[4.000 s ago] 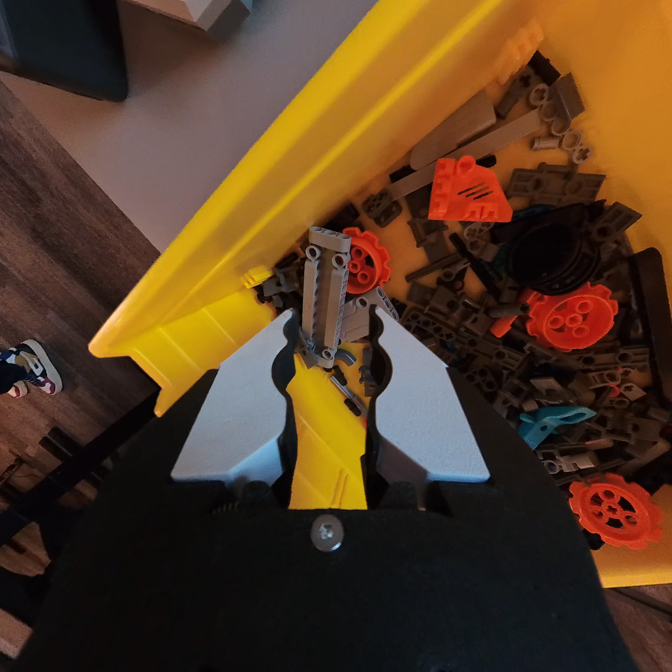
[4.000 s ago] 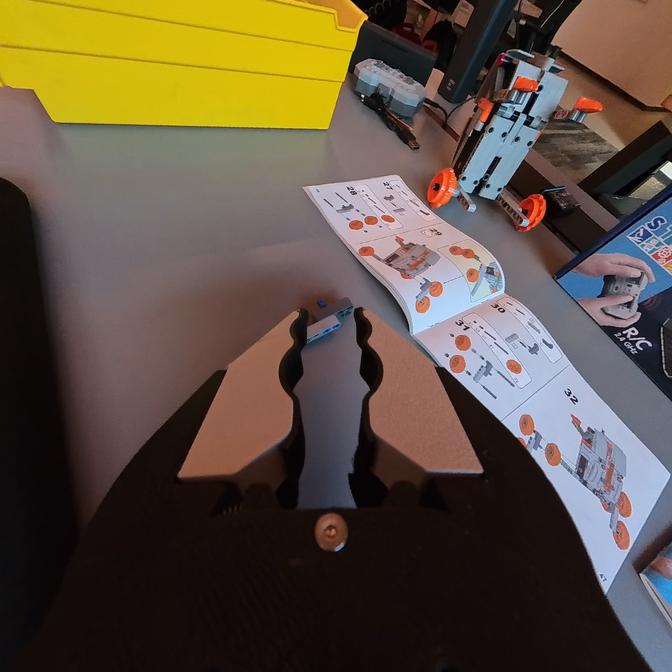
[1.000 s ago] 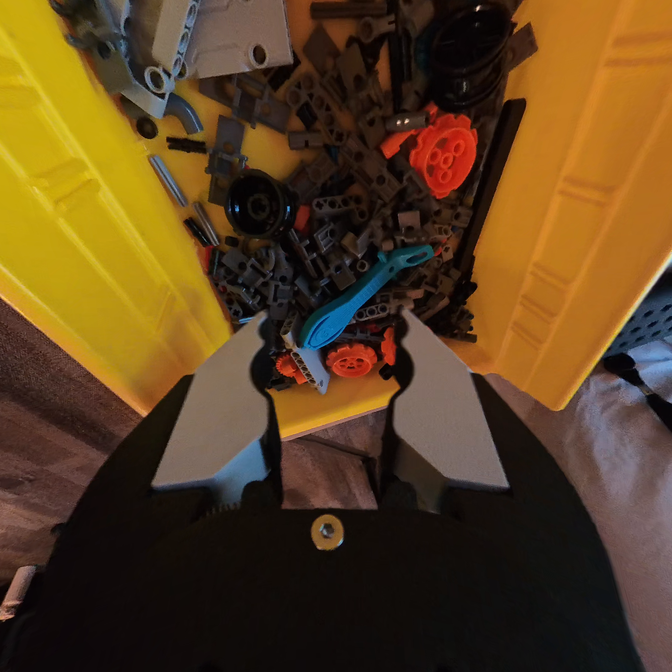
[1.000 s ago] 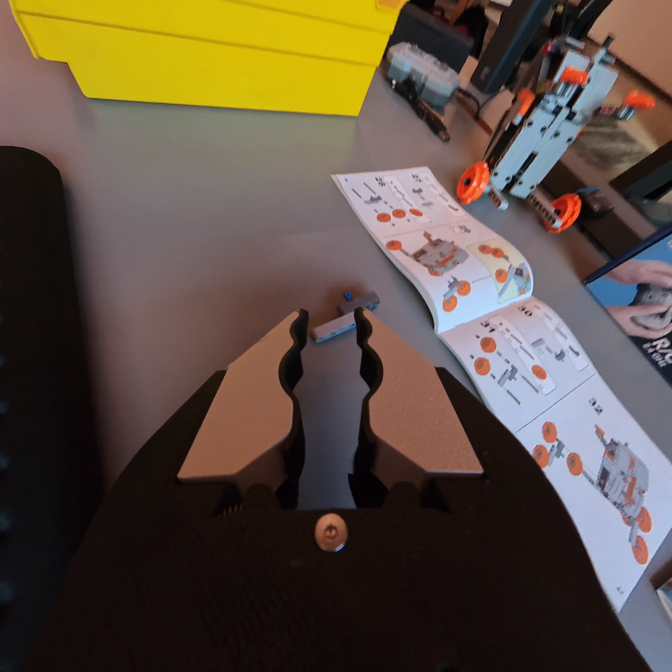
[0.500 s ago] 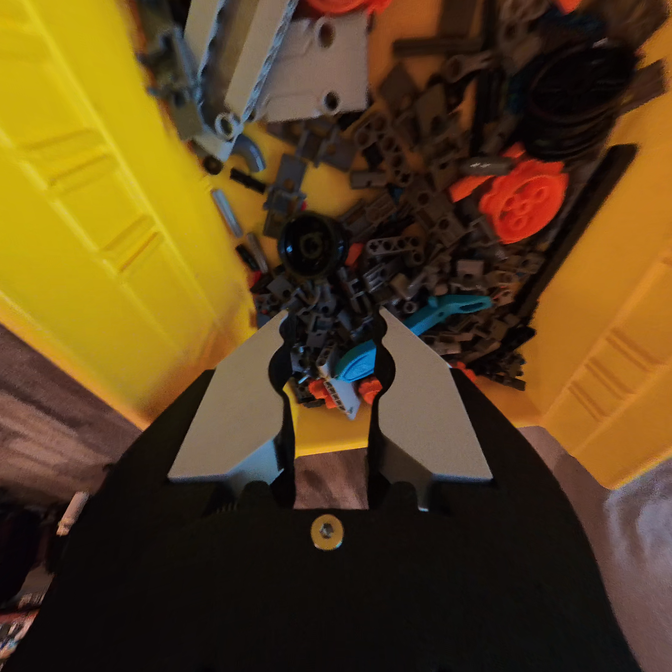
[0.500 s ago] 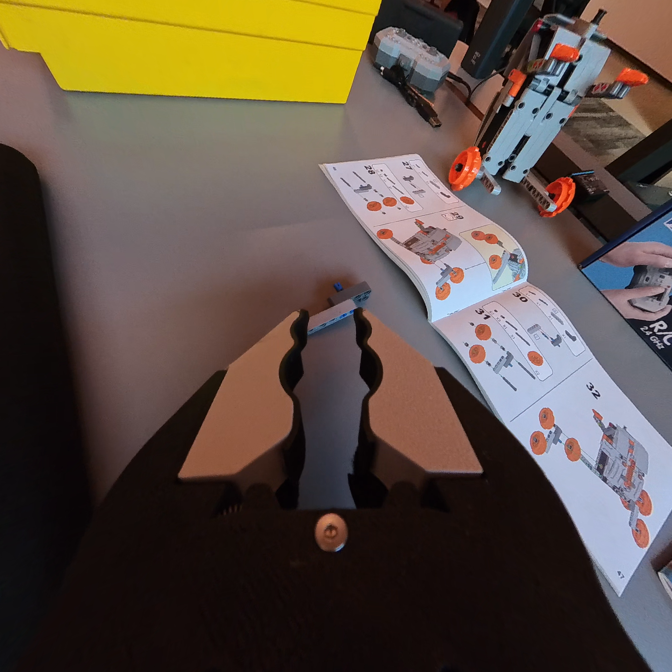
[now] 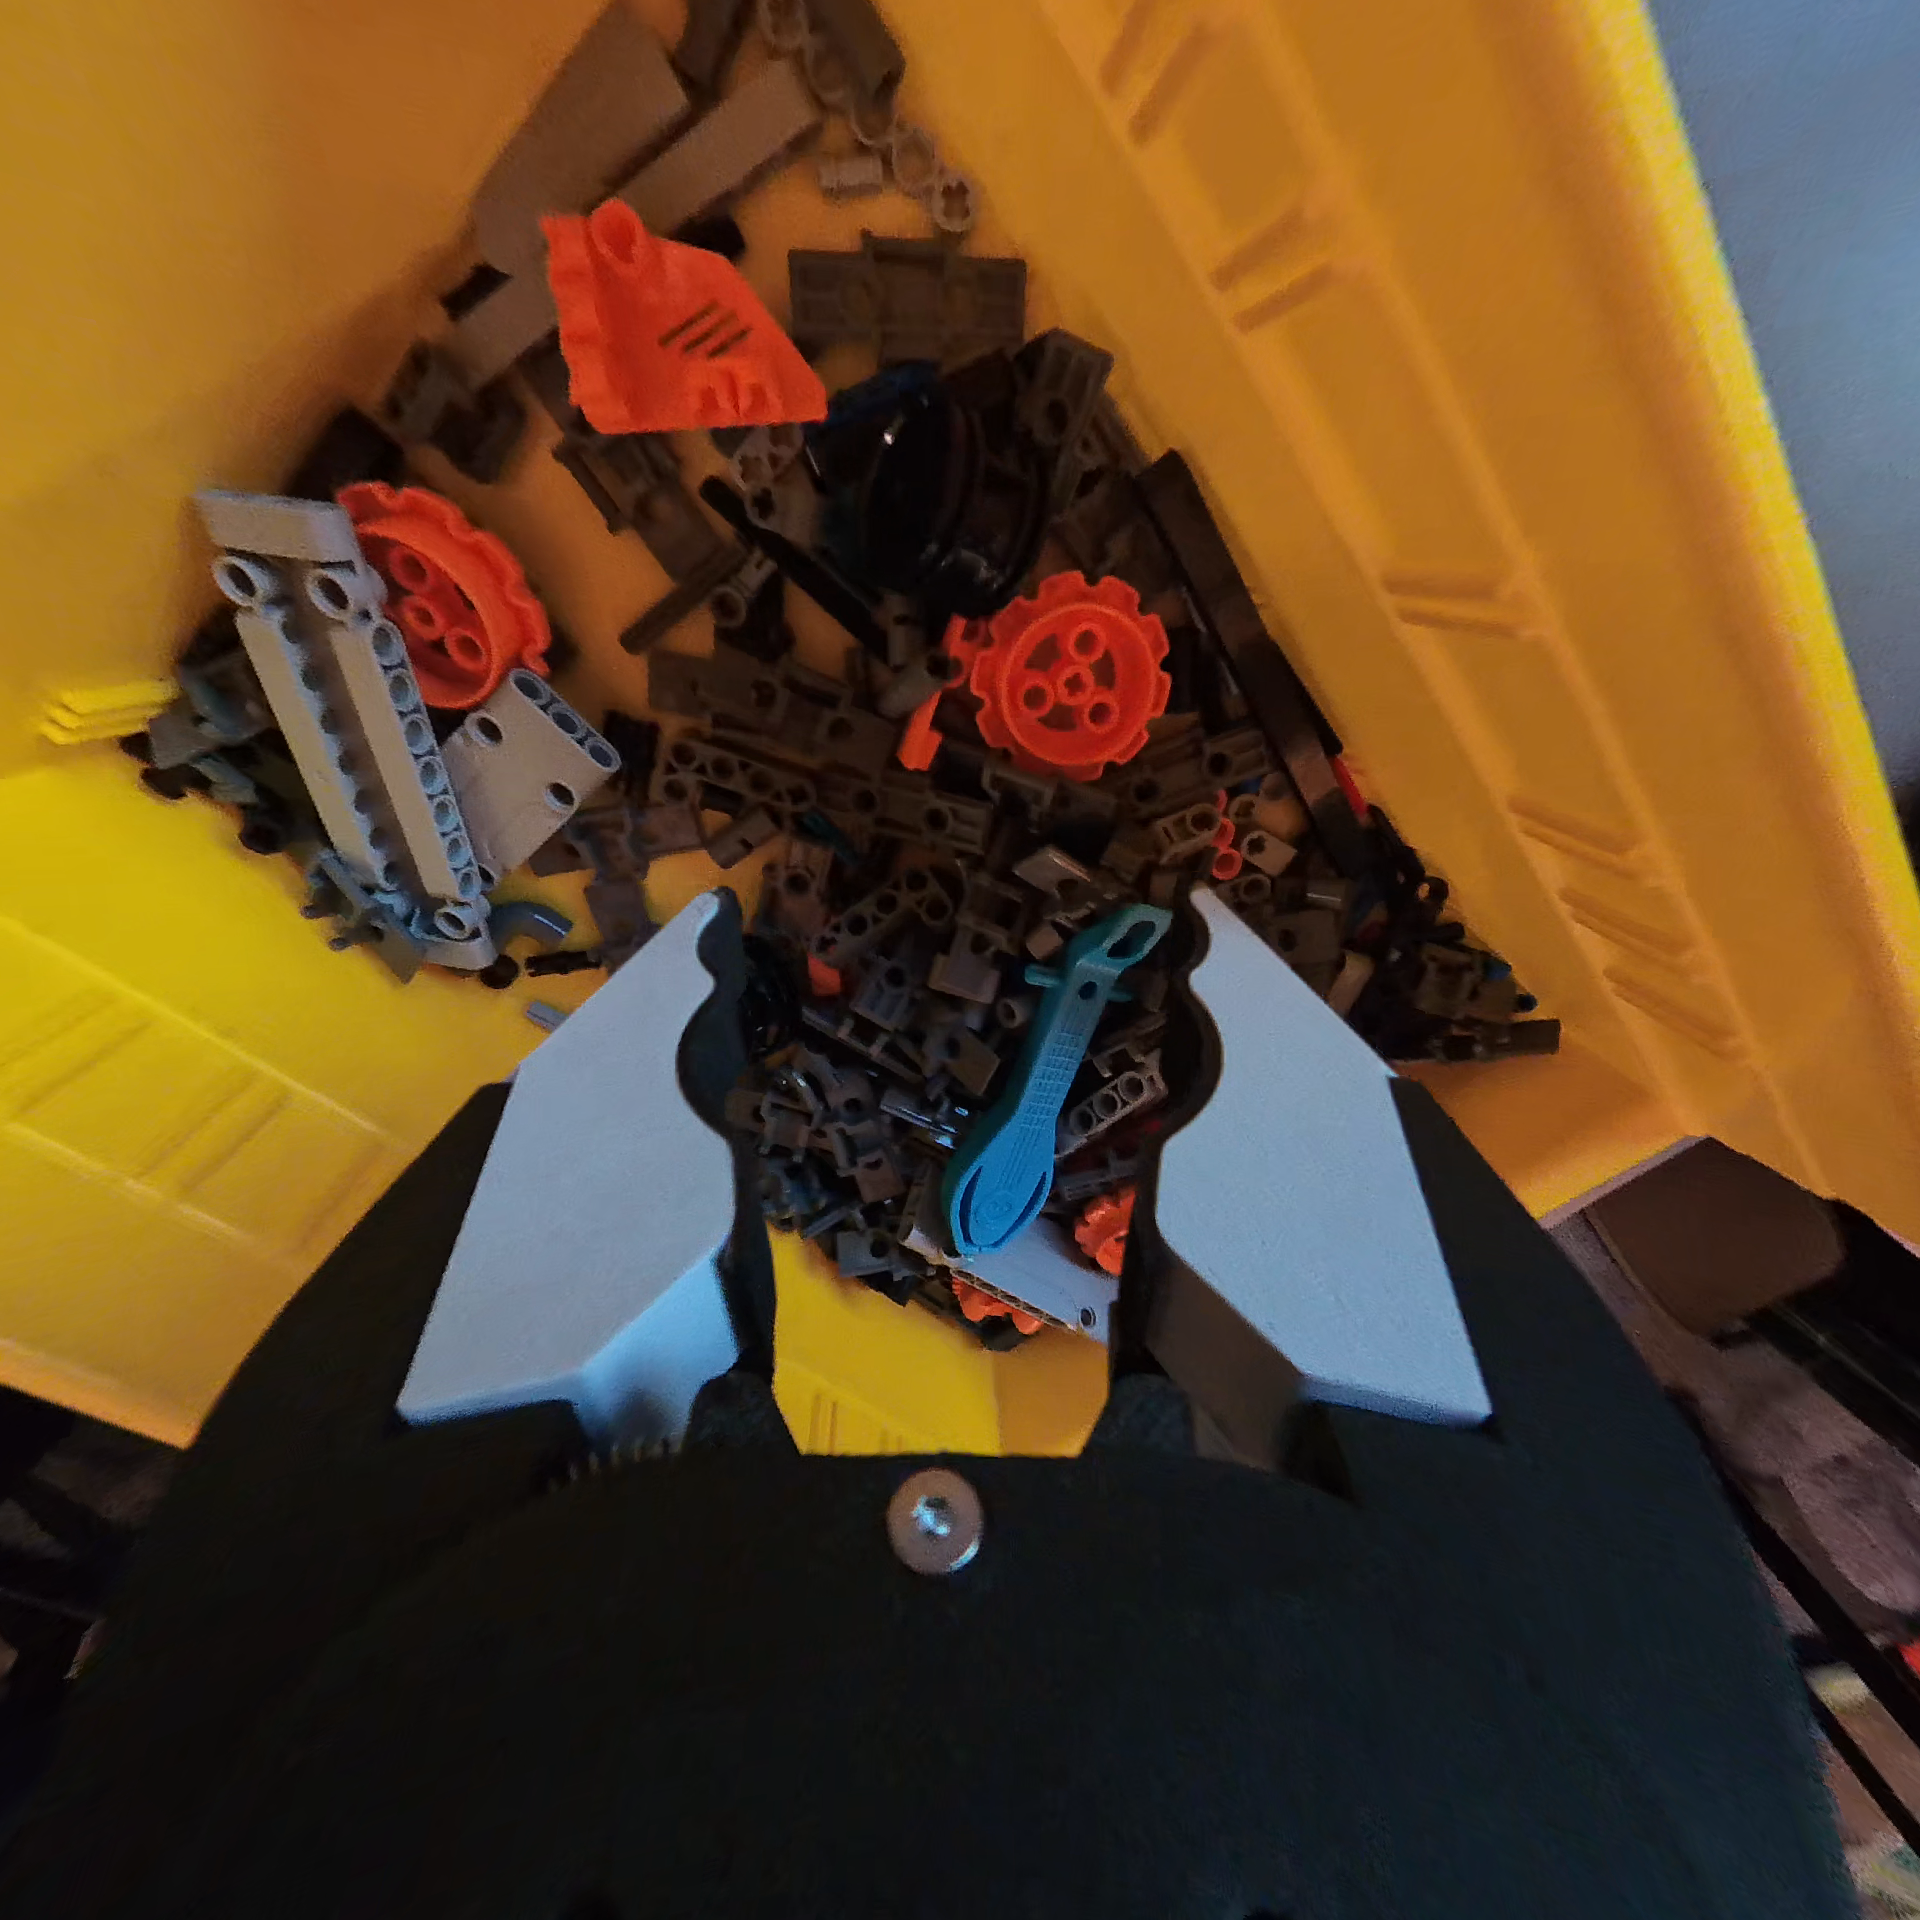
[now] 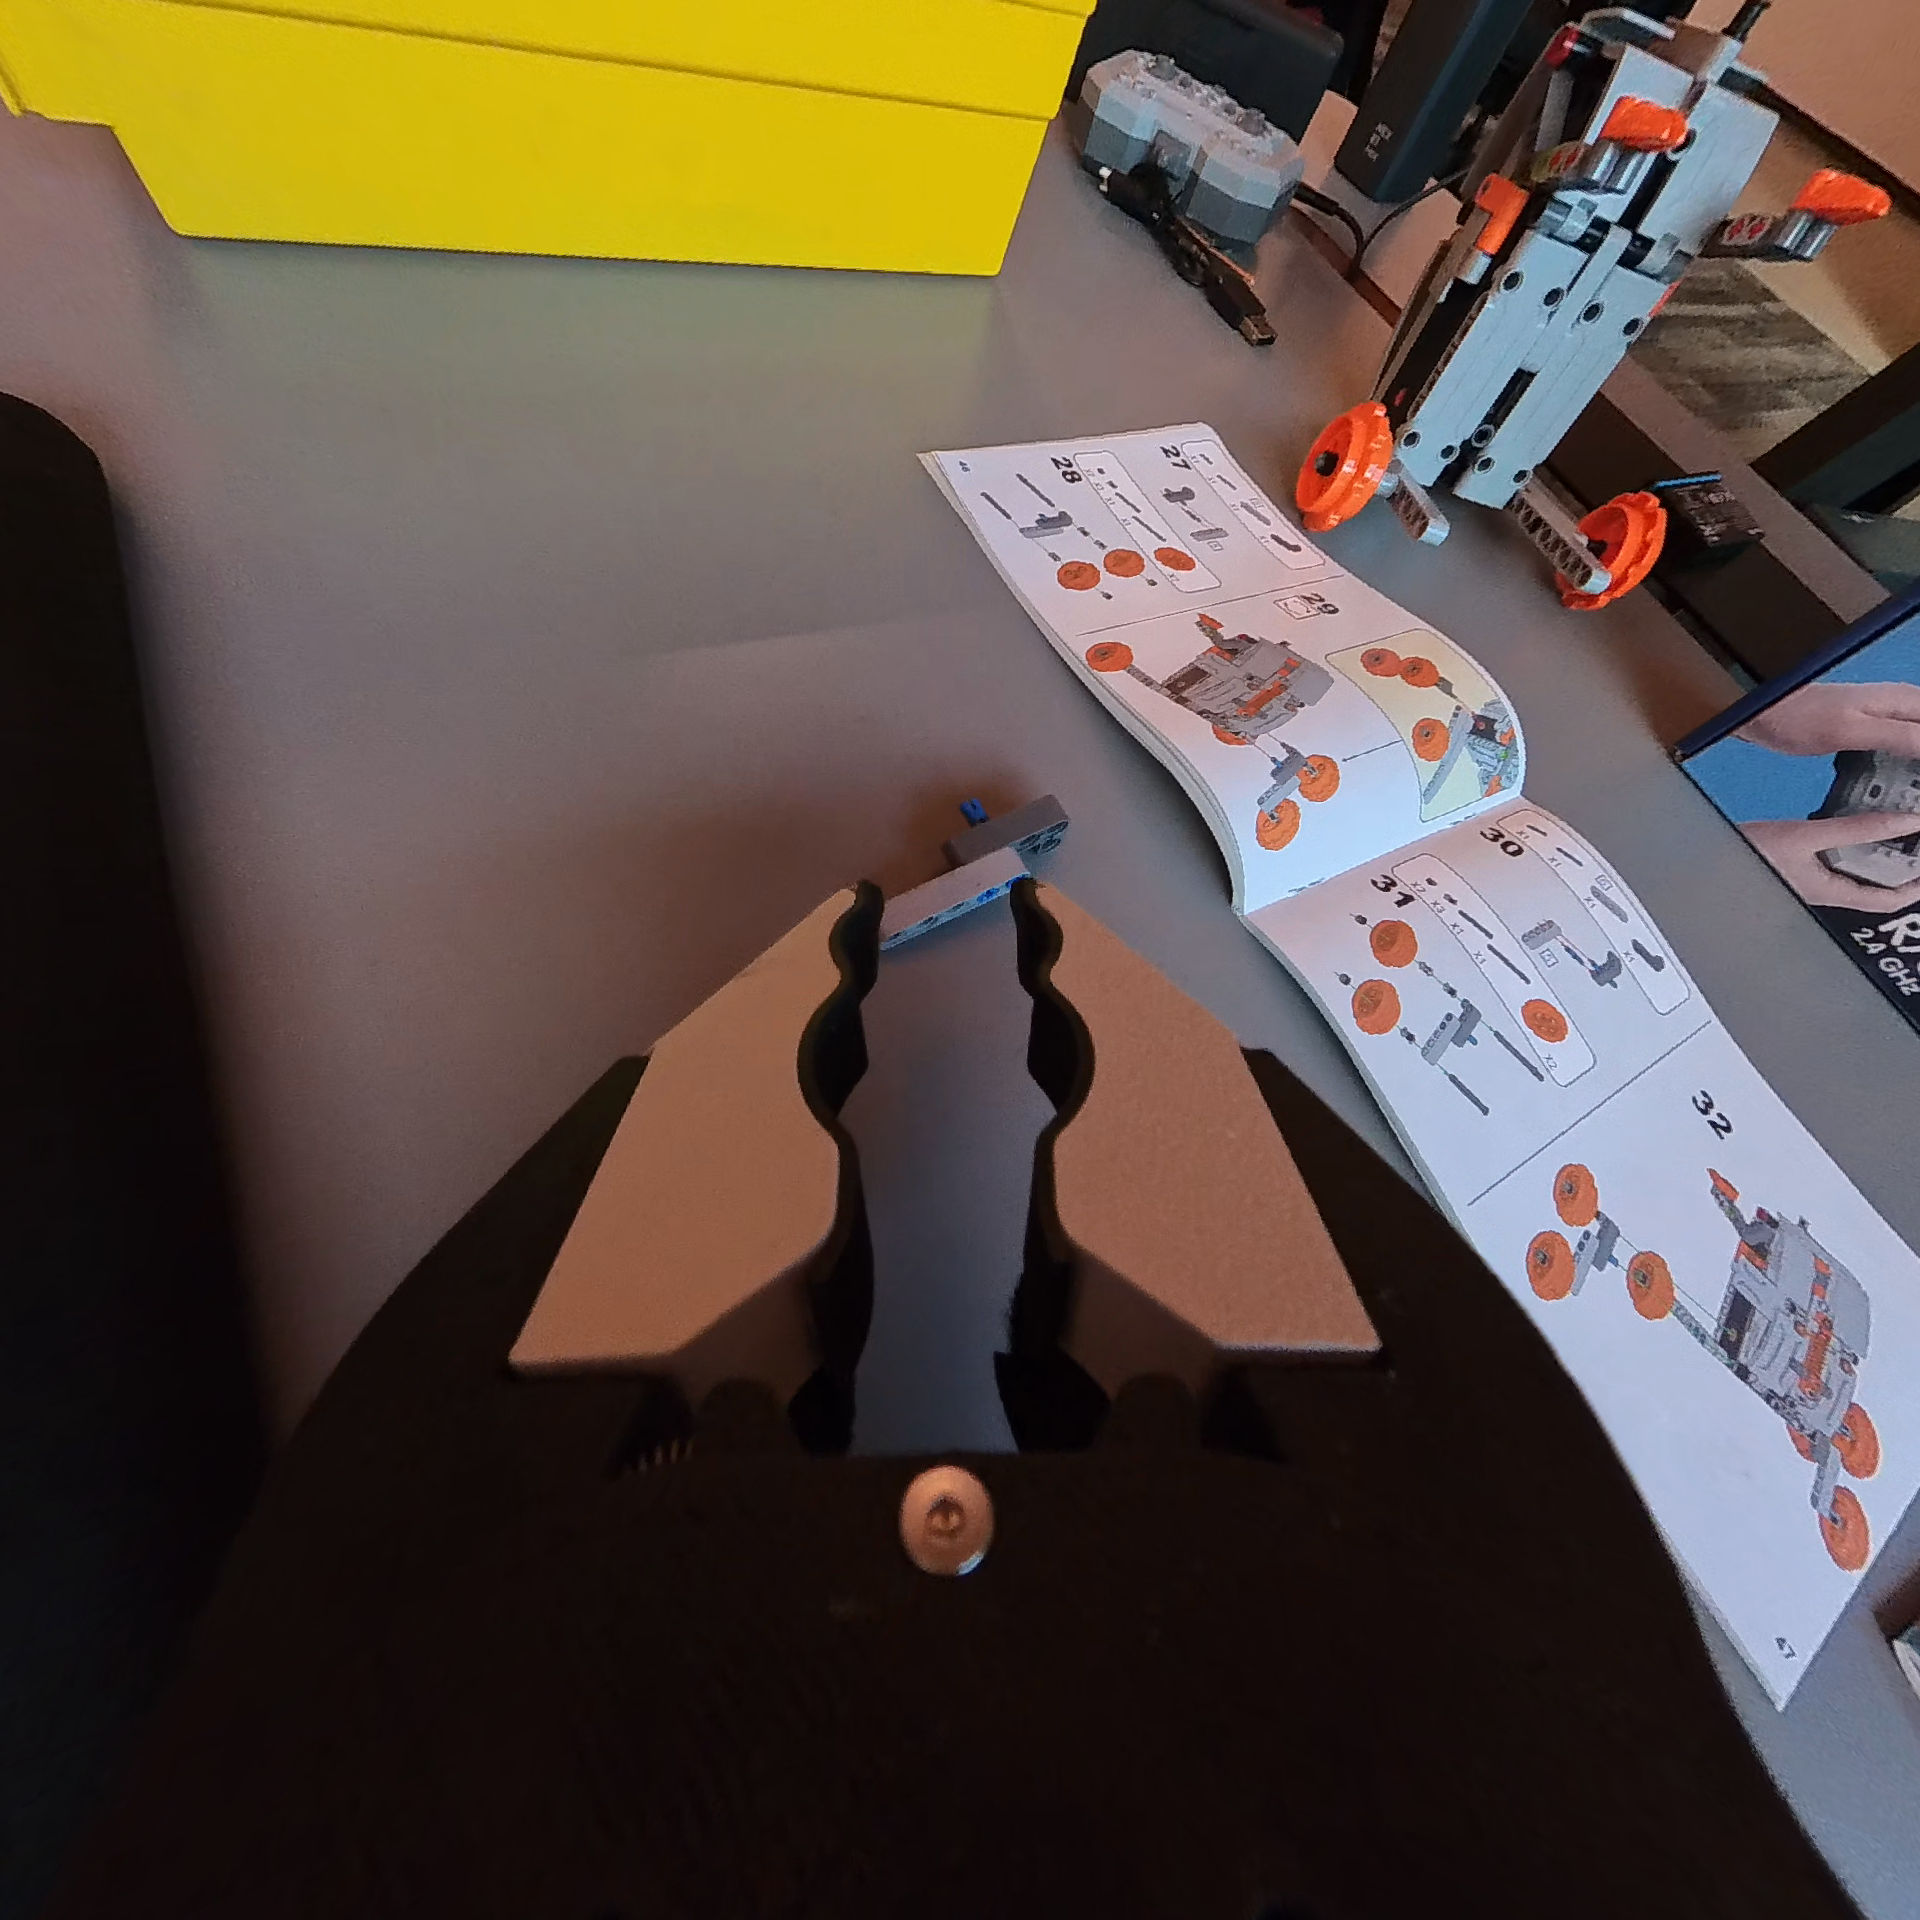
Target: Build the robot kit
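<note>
Teal tool [image 7: 1044,1081] lies on a heap of dark bricks [image 7: 894,1039] in the yellow bin [image 7: 1455,436], framed between the spread fingers of the left gripper [image 7: 956,914], which holds nothing. Whether the fingers touch the heap I cannot tell. Farther in lie 2 orange wheels, one [image 7: 1070,675] mid-heap and one [image 7: 447,608] beside a long grey beam [image 7: 353,717], plus an orange panel [image 7: 675,332].

On the desk [image 8: 520,520], the right gripper [image 8: 940,888] hovers part open and empty, its tips just at a small grey beam [image 8: 951,899] with blue pins; a second grey piece [image 8: 1003,826] touches that beam's far end. An open booklet [image 8: 1455,935] lies to the right, a half-built model [image 8: 1538,301] beyond it.

Risks, as I judge them: the heap is loose (small pieces everywhere), so closing there could catch neighbouring bricks or tip the tool away. The flat little beam could skid from narrow tips.
</note>
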